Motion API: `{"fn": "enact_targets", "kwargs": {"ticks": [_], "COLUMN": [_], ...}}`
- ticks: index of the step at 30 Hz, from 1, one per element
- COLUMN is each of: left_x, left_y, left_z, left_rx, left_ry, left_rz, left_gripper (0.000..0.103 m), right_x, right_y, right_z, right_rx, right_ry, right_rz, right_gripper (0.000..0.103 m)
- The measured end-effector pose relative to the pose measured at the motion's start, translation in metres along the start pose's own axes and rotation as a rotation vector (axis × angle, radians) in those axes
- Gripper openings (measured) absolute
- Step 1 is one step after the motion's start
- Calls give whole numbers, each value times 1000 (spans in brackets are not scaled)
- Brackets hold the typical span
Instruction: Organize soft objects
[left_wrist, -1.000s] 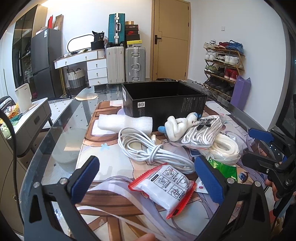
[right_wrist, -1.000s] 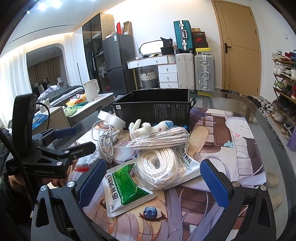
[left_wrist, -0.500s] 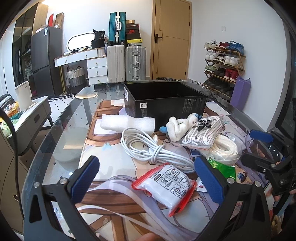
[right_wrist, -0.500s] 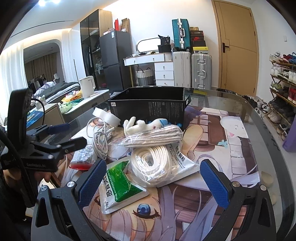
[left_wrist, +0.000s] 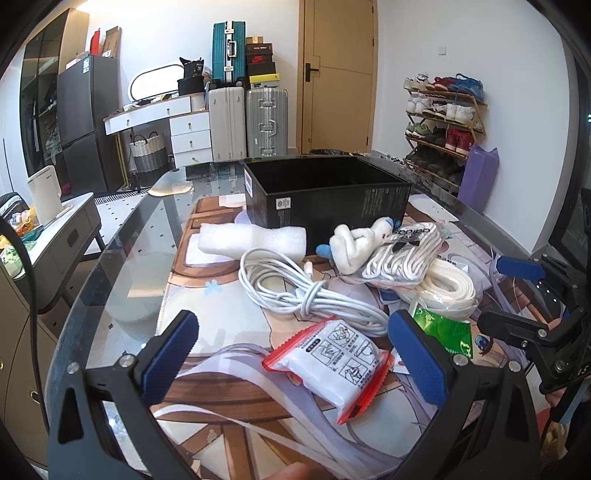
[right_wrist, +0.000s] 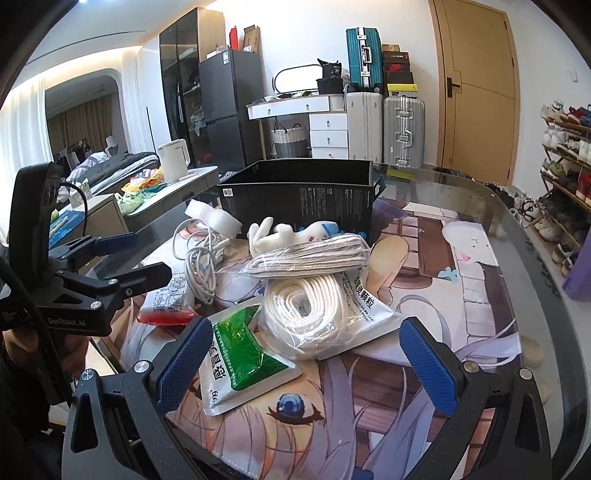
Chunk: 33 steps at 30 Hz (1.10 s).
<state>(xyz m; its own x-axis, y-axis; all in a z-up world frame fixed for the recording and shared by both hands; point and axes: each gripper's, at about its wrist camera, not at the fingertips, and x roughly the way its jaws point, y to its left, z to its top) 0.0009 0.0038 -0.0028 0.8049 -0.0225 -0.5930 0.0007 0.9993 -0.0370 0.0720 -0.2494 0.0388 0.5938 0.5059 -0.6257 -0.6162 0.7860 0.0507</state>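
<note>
Both tools stand with their blue pads wide apart and grip nothing. The left tool (left_wrist: 291, 354) hovers low over the near edge of the glass desk (left_wrist: 110, 273), and between its pads lies a red-edged white pouch (left_wrist: 332, 363) on the printed mat (left_wrist: 229, 306). Just beyond the pouch sits a coiled white cable (left_wrist: 295, 291), and past that a white foam roll (left_wrist: 255, 240) rests against the front of the open black box (left_wrist: 325, 195), which looks empty from what shows of its inside. To the right of the cable a white plush toy (left_wrist: 354, 243) leans on a bag of white laces (left_wrist: 402, 254) — that bag lies on top of a coil of white rope (left_wrist: 450, 288). The right tool (right_wrist: 306, 354) hangs over the near right part of the pile, with a green sachet (right_wrist: 243, 354) by its left pad and the rope (right_wrist: 310, 306), in clear wrap, just ahead between the pads. In this view the laces (right_wrist: 306, 258) sit on the rope's far edge, with the toy (right_wrist: 284, 232) behind them, touching the box (right_wrist: 299, 199). All the soft things are on the mat, outside the box.
</note>
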Motion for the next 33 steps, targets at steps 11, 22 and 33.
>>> {"fn": "enact_targets", "kwargs": {"ticks": [11,22,33], "left_x": [14,21,14], "left_y": [-8,-10,-10], "left_z": [-10,-13,-11], "left_rx": [28,26,20], "left_ry": [84,112,99], "left_rz": [-35,-82,-121], "left_gripper": [103,83,66], "right_x": [1,2,-5], "right_y": [2,9,26], "right_z": [-4,-10,-11], "right_rx": [10,-1,-86], "right_ry": [35,57,36], "right_rz": [53,62,73], "right_gripper": [103,103,97]}}
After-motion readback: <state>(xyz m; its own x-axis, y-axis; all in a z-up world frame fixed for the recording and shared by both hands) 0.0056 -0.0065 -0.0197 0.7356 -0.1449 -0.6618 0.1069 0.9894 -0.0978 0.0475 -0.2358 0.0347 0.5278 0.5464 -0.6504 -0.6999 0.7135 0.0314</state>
